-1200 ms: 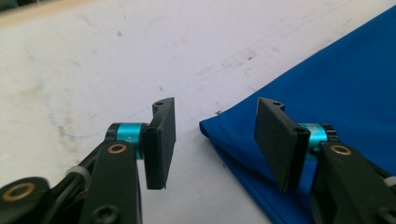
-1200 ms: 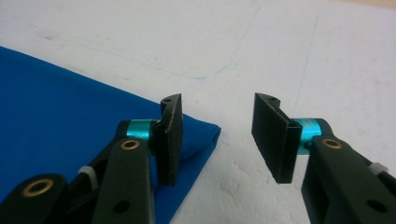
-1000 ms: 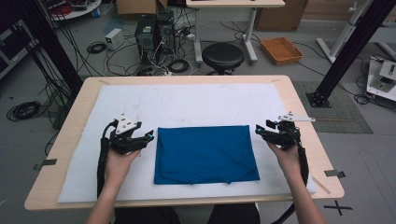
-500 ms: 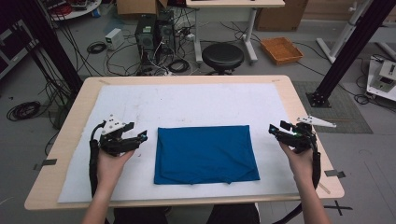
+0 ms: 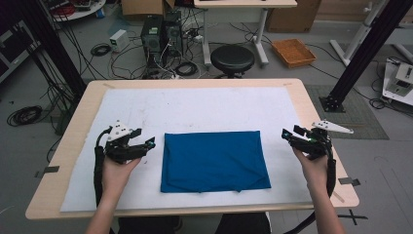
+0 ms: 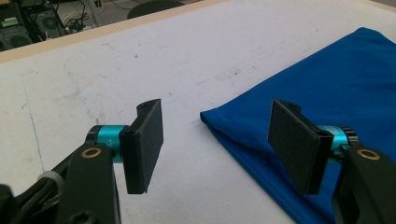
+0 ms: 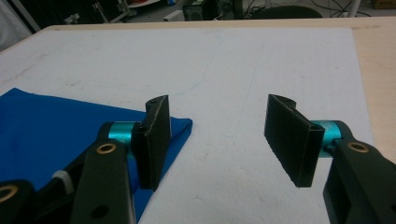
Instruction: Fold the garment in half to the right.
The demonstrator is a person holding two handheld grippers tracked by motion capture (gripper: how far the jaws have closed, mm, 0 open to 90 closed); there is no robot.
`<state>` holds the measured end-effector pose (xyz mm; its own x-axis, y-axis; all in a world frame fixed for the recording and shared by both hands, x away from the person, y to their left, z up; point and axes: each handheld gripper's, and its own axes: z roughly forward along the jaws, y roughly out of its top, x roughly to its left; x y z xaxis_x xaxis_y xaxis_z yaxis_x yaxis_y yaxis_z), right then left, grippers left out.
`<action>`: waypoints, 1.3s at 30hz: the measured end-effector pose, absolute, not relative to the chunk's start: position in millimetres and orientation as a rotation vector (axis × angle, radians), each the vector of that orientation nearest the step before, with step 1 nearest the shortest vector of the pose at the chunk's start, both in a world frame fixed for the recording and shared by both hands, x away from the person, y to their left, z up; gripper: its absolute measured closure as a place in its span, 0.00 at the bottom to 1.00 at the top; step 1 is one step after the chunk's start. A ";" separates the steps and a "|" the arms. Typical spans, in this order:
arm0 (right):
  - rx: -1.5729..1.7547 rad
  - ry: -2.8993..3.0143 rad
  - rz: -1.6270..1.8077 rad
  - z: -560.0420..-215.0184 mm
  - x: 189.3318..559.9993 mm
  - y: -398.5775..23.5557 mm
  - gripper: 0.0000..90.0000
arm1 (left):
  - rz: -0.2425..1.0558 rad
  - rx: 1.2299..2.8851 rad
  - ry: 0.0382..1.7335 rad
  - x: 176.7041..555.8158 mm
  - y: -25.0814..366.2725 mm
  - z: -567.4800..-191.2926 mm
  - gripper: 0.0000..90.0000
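Folded blue cloth (image 5: 214, 161) lies flat mid-mat, 2 grippers flanking it, both empty.

Table (image 5: 316, 112) w/ white mat (image 5: 204, 107) on top; cloth sits at 6 o'clock of mat centre, edges squared, looks like a finished fold or a start pose. L gripper (image 5: 146, 145) at cloth's 9, jaws spread, holding nothing. R gripper (image 5: 288, 135) at cloth's 3, jaws spread too, just off the edge. Prob. parked clear so cloth stays undisturbed.

A lab or workshop. Tangled cables (image 5: 104, 51) and a computer tower (image 5: 153, 35) sit on the grey floor beyond the table (image 5: 311, 117). Black frame struts (image 5: 367, 53) and a round stool (image 5: 232, 58) stand nearby.
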<state>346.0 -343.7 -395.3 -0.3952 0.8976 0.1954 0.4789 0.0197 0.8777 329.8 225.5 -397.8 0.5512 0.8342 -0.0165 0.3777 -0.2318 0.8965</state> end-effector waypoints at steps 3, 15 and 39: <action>1.397 1.888 1.339 -396.1 346.6 -343.0 0.46 | 0.600 1.839 1.004 329.1 224.3 -397.8 0.40; 1.384 1.875 1.342 -395.0 343.8 -348.2 0.46 | 0.552 1.812 1.048 314.5 222.6 -389.4 0.41; 1.385 1.890 1.325 -398.6 346.0 -342.6 0.46 | 0.078 1.729 1.309 253.4 214.7 -444.6 0.56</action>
<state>346.0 -342.6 -398.6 -0.3974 0.9006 0.1762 0.4725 0.0362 0.8806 253.4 214.7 -444.6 0.4286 0.7813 -0.4537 0.7222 0.0055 0.6917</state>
